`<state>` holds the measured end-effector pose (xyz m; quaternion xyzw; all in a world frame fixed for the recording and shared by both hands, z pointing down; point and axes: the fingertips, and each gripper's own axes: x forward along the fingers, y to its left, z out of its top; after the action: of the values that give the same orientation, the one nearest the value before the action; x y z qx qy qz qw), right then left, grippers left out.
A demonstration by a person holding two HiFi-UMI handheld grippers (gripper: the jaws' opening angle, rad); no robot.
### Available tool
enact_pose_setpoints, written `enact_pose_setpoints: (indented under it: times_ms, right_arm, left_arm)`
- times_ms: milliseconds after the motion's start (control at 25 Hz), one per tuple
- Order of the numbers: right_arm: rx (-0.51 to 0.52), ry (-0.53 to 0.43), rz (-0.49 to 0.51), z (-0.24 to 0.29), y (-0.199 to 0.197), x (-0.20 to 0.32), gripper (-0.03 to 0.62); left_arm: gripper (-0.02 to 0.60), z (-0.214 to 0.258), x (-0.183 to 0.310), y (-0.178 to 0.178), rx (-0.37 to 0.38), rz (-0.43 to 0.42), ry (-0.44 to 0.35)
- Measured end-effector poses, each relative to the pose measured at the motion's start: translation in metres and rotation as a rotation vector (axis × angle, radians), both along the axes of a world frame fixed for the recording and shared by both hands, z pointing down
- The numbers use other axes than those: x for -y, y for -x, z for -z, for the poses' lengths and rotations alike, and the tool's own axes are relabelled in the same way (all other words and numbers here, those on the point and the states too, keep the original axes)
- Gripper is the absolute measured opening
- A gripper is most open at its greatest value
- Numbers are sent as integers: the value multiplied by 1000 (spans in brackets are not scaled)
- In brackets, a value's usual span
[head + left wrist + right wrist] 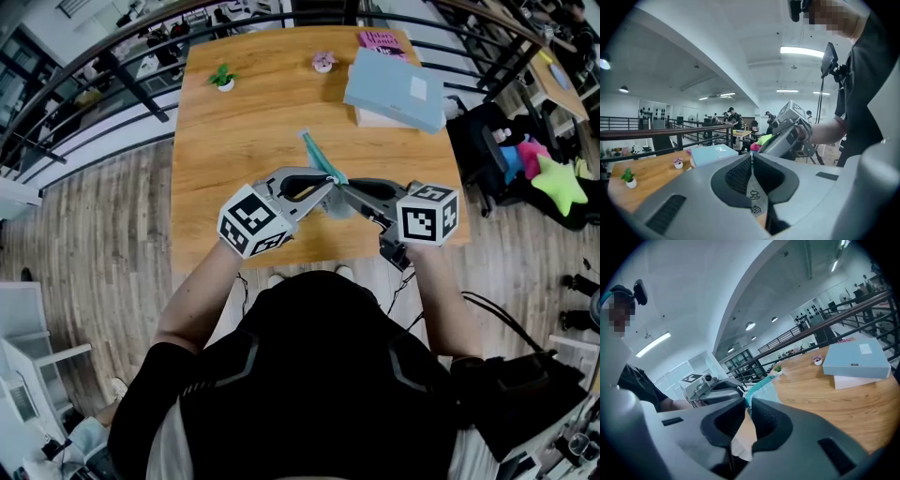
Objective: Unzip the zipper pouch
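Zipper pouch (320, 156), teal, is hanging in the air above the near half of the table (244, 141), pinched between both tongs. Its far end is pointing up and away, and I cannot tell whether the zip is open or whether anything is inside.

Left tongs (325, 187) are pressing closed on a thin pale strip of the pouch that carries small dark printed figures, not readable as letters. Right tongs (346, 193) are clamping narrow on pale pouch fabric, with the teal edge sticking out past the tips. Both are reaching inward, tips nearly meeting, marker cubes facing the person.

On the far side of the table:
- A light blue box (395, 90) is lying on a pale book.
- A pink book (382, 40) is showing behind it, print too small to read.
- A small green plant (222, 77) and a pink flower pot (323, 62) are standing well apart.
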<state>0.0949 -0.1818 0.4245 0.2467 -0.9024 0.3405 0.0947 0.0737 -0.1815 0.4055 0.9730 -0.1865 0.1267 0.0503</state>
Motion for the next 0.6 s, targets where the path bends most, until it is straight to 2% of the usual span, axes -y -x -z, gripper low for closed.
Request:
enact_pose_setpoints:
  times_ms: [200,480,600]
  right_arm:
    - [-15,-4,1,-3,0,2,51]
    - [-99,-22,41,-10,2,0,48]
    - [-90,-2,59,-11,3,-1,46]
  left_arm:
    - [35,-3,5,2,0,22,34]
    - [34,-10,7,2,-26,22,119]
    - [34,-12,6,2,-31,13,139]
